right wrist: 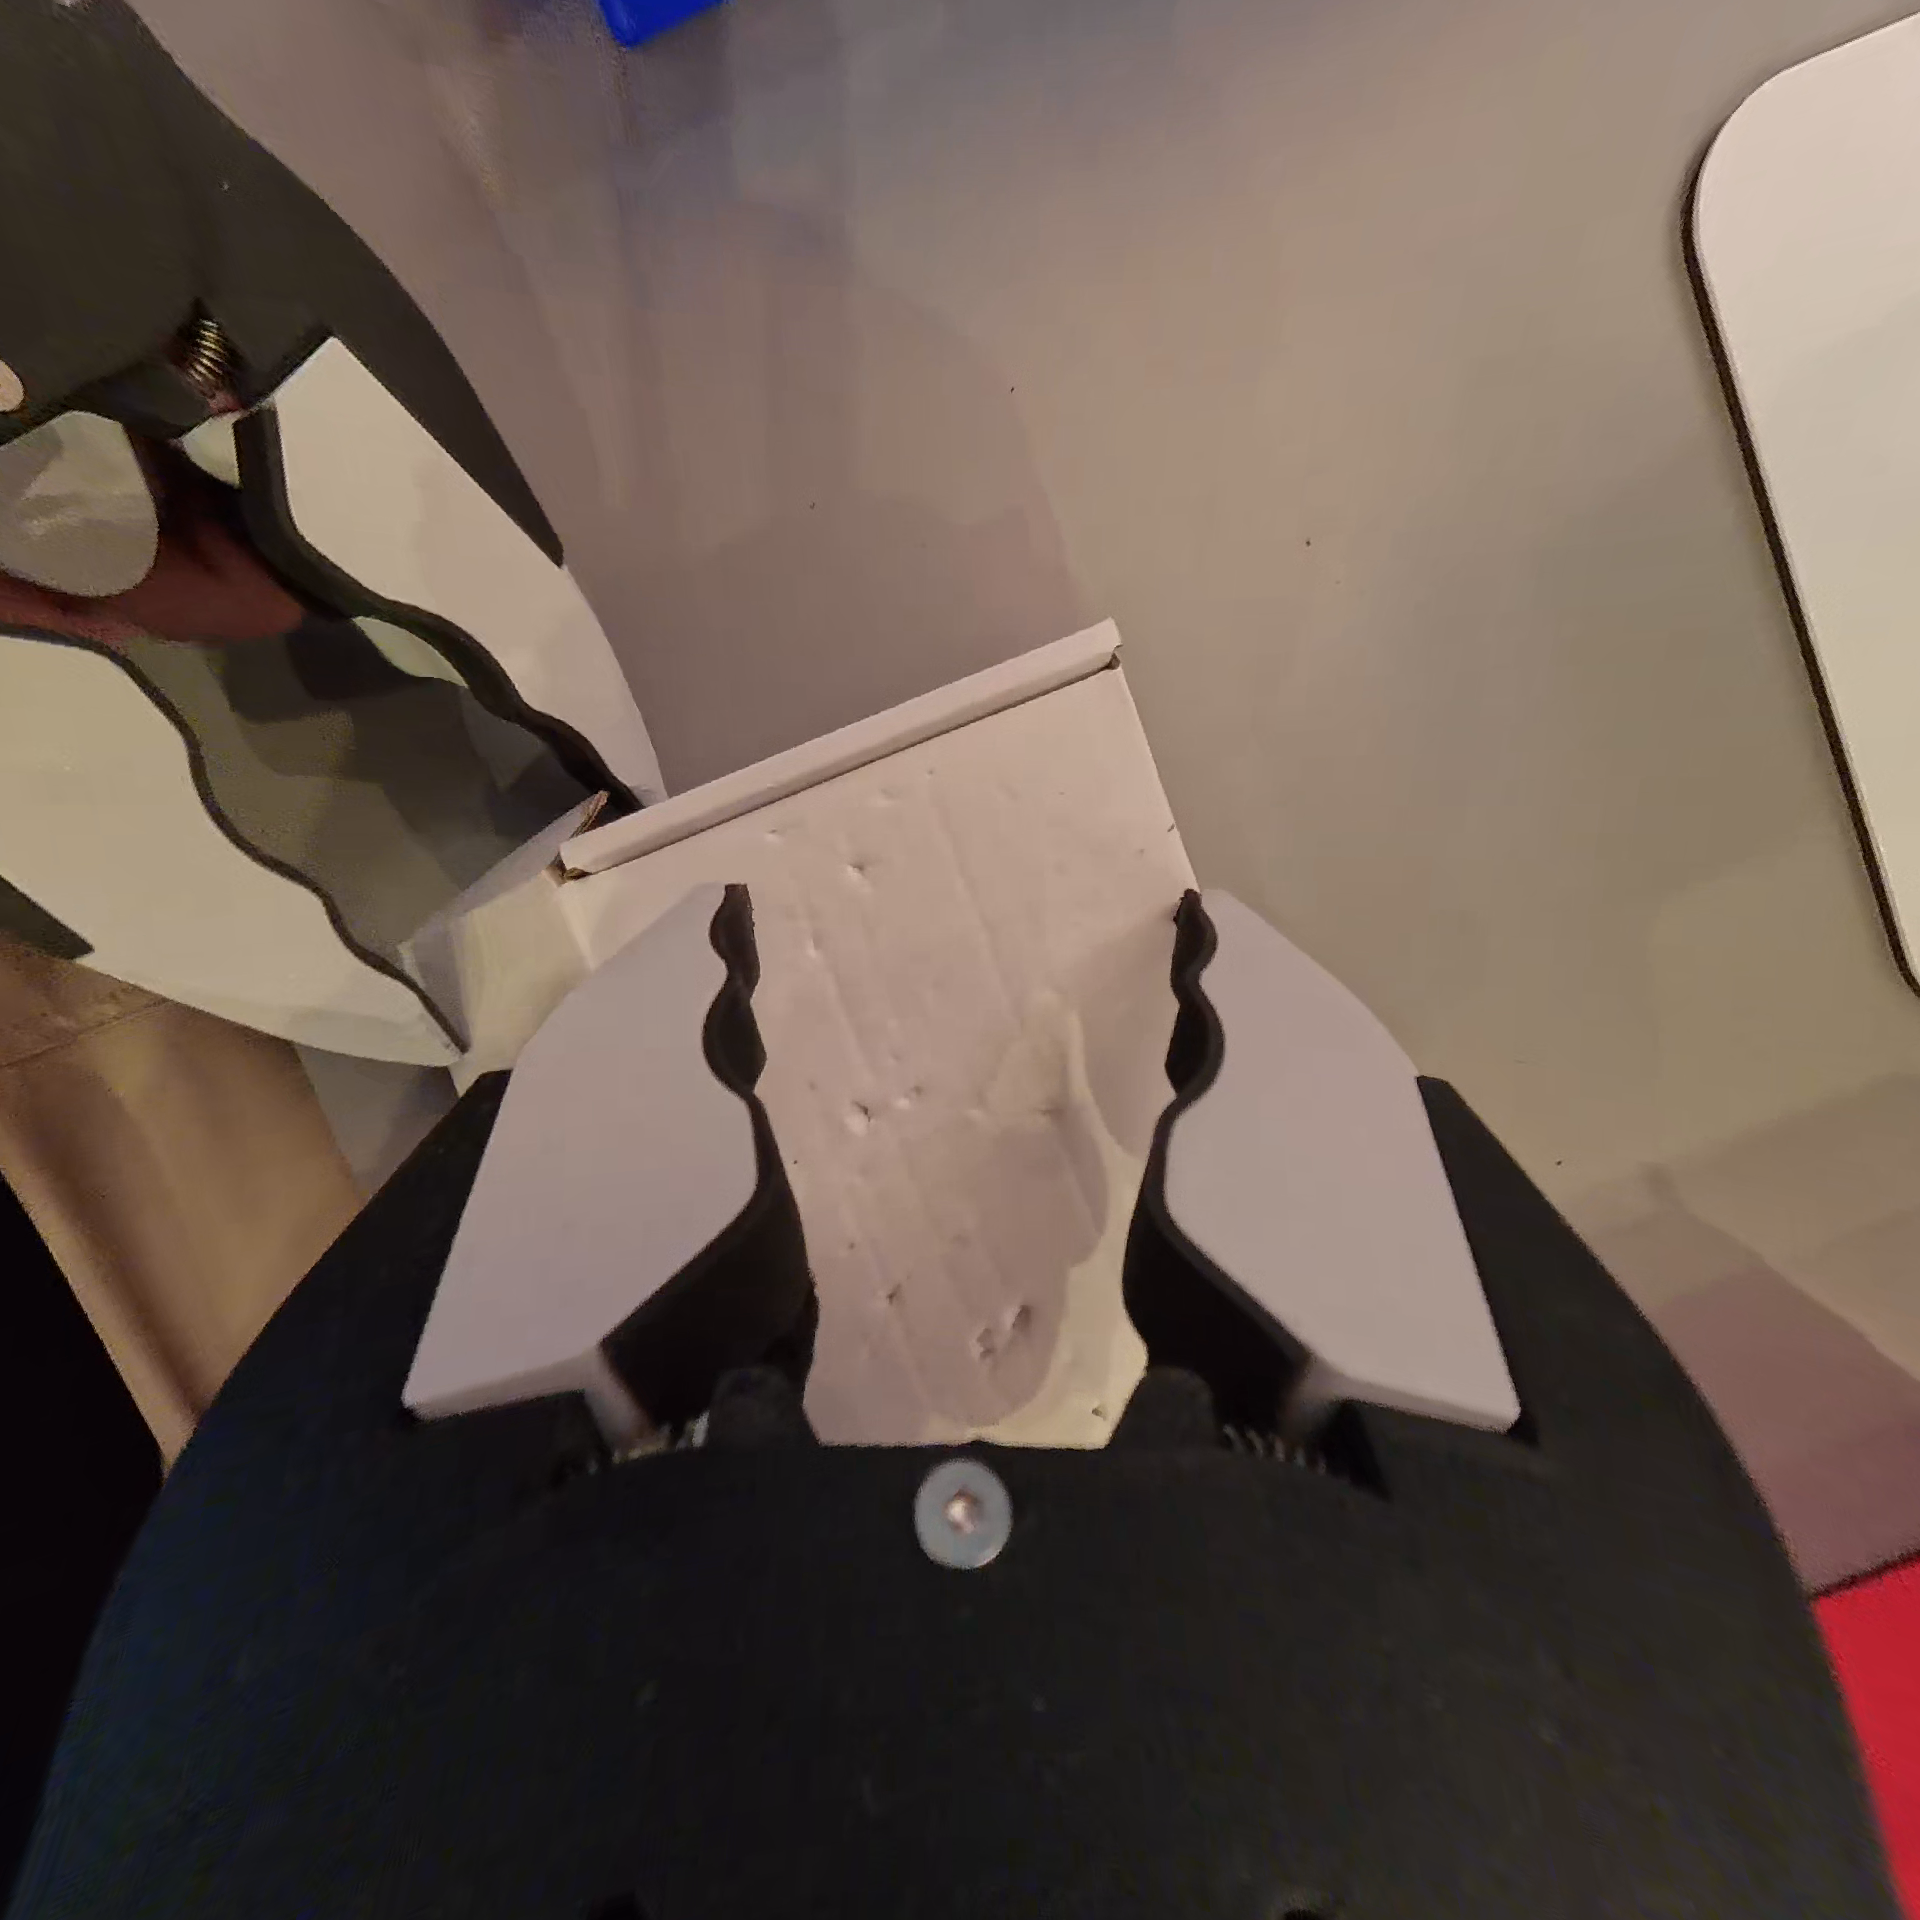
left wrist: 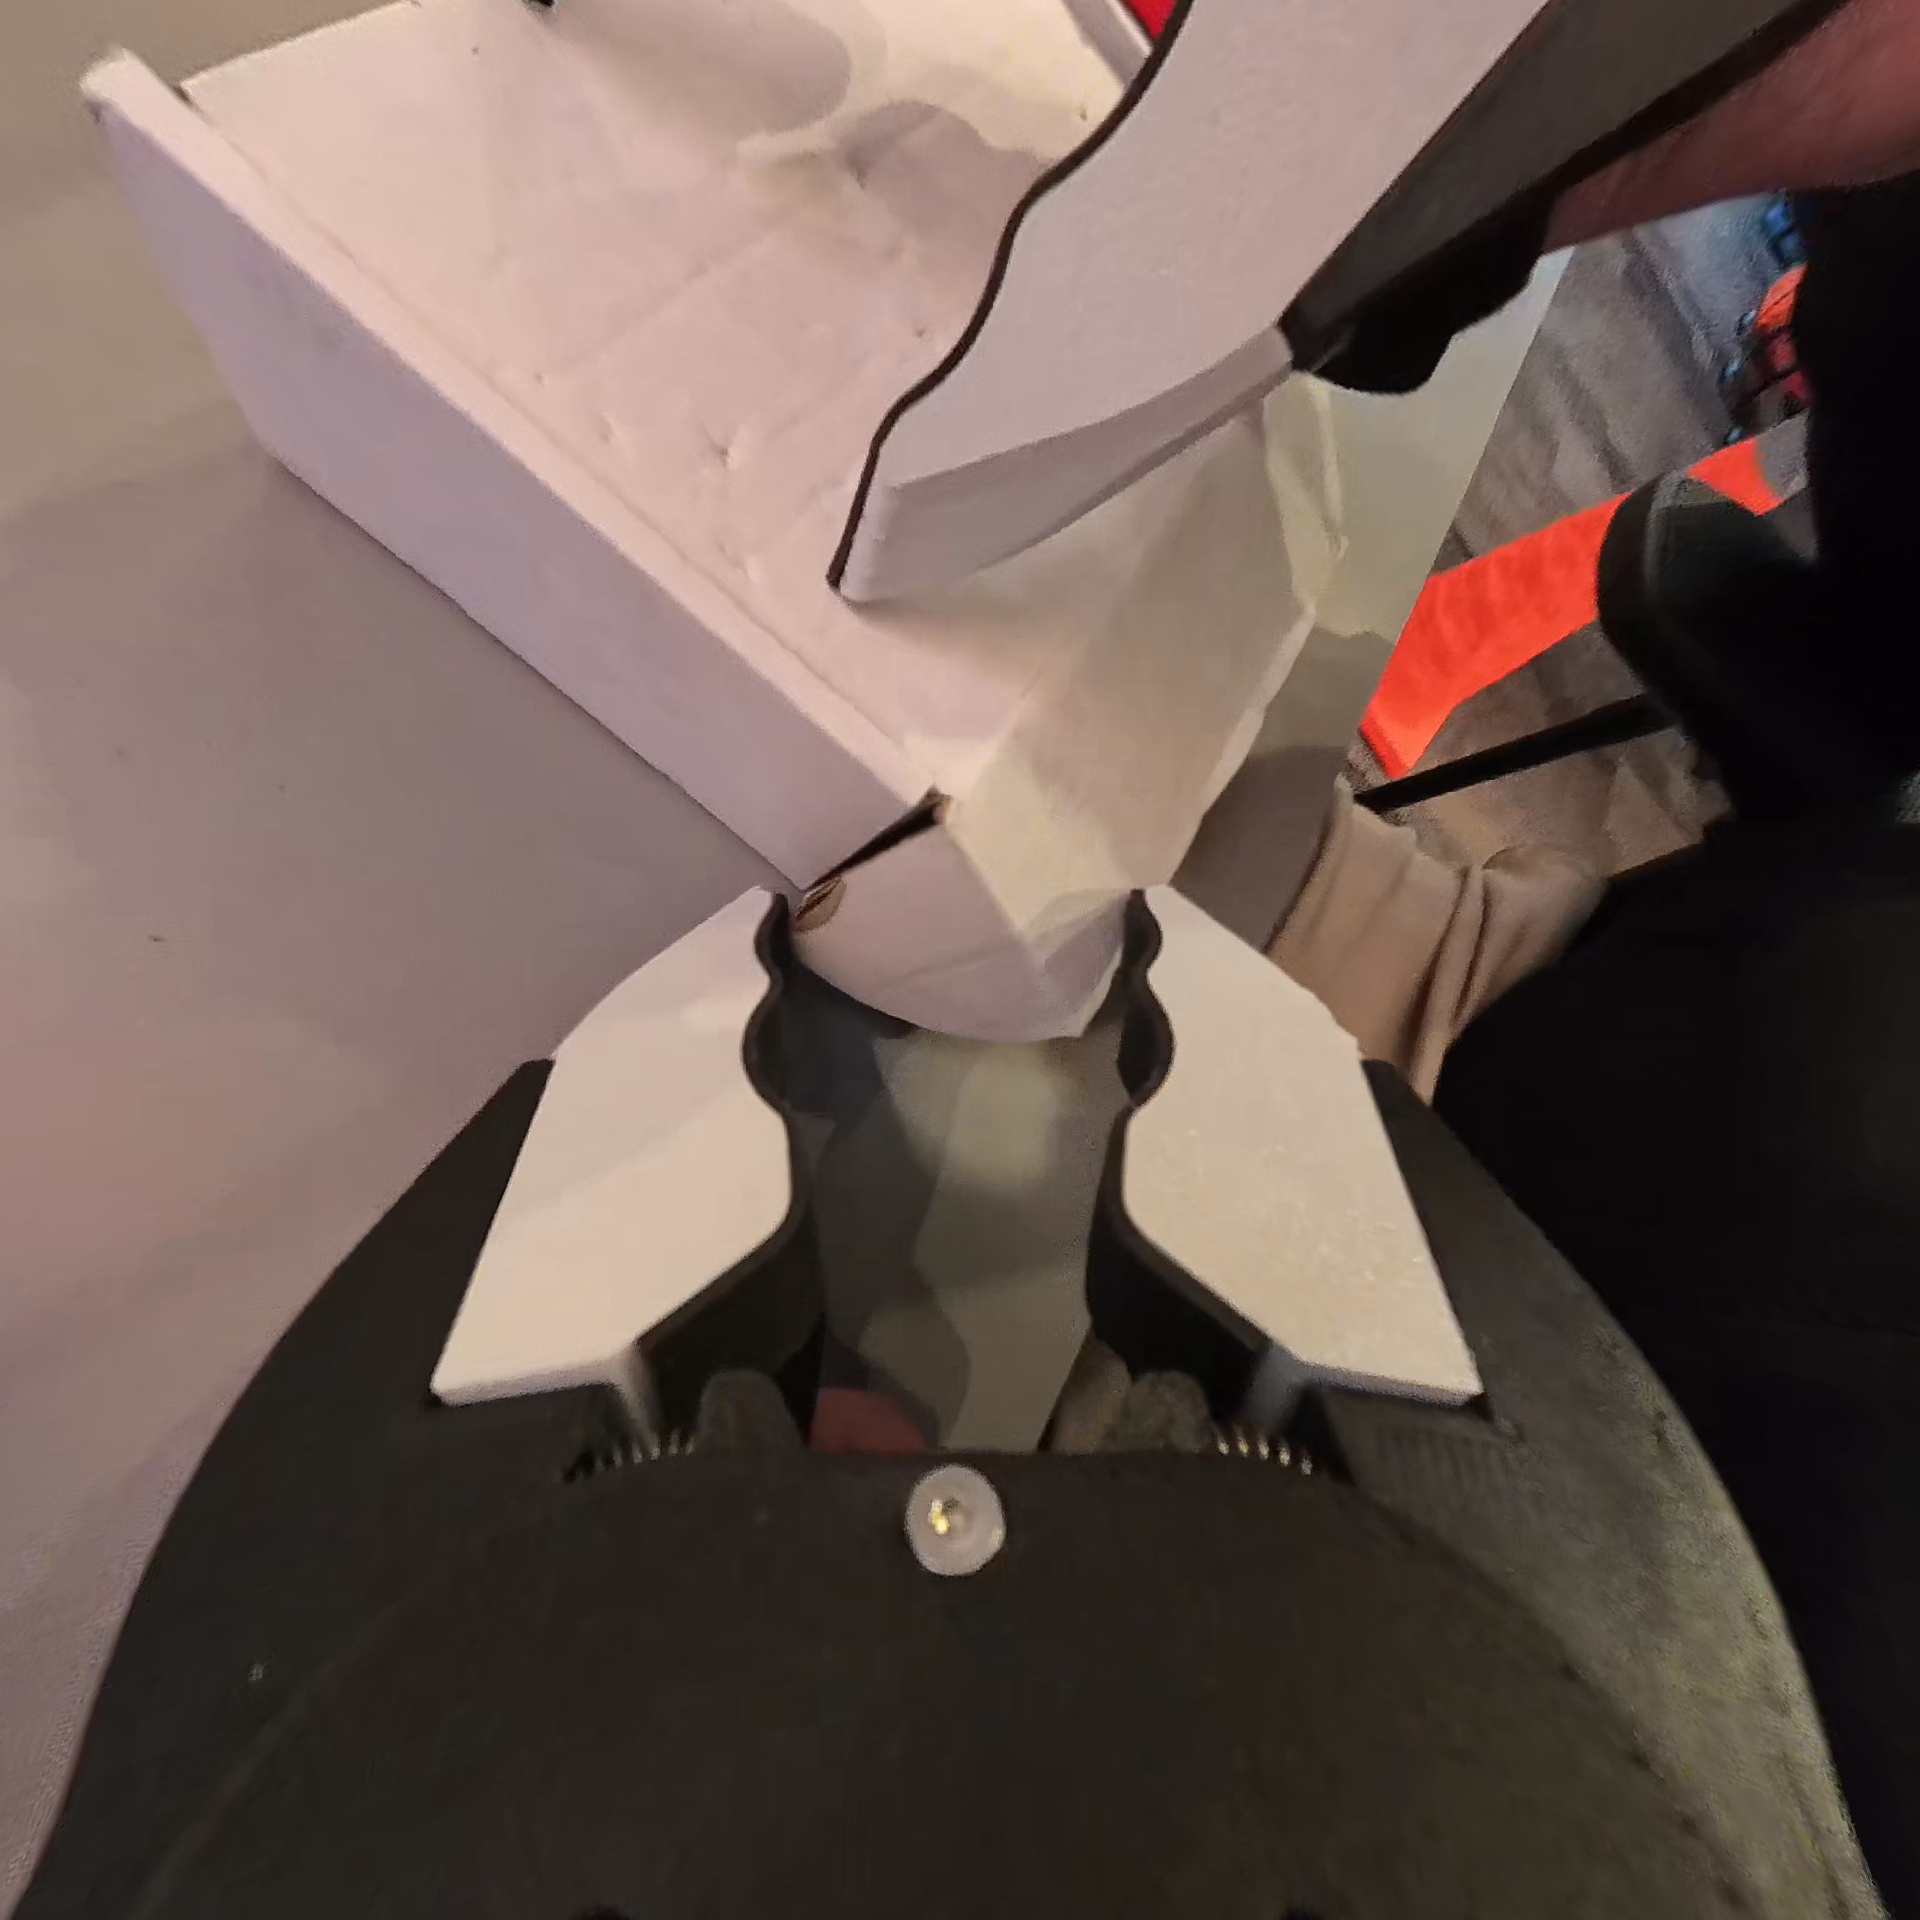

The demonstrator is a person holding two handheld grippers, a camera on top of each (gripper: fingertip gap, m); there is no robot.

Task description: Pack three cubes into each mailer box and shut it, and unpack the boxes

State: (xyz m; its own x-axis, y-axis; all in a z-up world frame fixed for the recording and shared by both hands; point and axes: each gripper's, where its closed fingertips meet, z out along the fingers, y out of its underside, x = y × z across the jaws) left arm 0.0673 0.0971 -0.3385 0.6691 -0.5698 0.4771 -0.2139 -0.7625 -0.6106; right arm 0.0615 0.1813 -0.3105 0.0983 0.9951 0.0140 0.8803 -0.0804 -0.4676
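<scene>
1. Mailer box (left wrist: pixel 582 416): white, lies on the grey table (left wrist: pixel 208 935) near its edge, lid down flat, dented top. Contents hidden; cube count cannot be told.
2. Left gripper (left wrist: pixel 961 940): tongs part open, jaws straddle the box's near corner flap (left wrist: pixel 935 956). Touching it, but a firm pinch cannot be told.
3. Right gripper (right wrist: pixel 961 904): tongs wide open, nothing held, fingers lying over the lid top (right wrist: pixel 966 1039); looks like pressing the lid down.
4. Judgement: this box is at the closing stage, side flap still sticking out, not tucked.
5. Other boxes not in view; a blue object (right wrist: pixel 665 16) shows at the far table edge, too cropped to identify. Unpacking likely still left.
</scene>
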